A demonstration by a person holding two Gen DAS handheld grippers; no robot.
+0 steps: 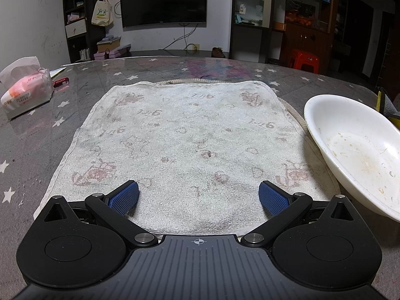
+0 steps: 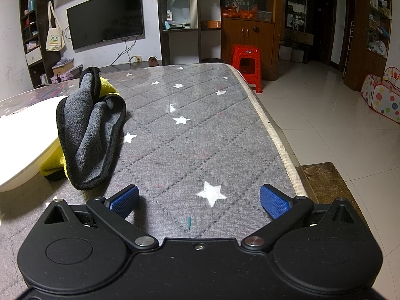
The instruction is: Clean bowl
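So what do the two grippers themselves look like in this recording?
Both the left gripper and the right gripper are matte black, with round housings, silver pivot bolts and blue textured pads. The left has a ribbed grey centre plate with a crosshair mark; the right's is plain black.

Bowl (image 1: 357,150) right of towel (image 1: 185,147)

Gray-and-yellow cloth (image 2: 87,135) leans against white bowl (image 2: 22,150) on table (image 2: 200,137).

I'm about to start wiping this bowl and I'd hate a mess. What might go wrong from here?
1. The bowl sits tilted, propped on the cloth; pulling the cloth out may make it rock or slide.
2. Dried food residue inside may flake onto the towel.
3. Both grippers, left and right, are open and empty; nothing steadies the bowl.
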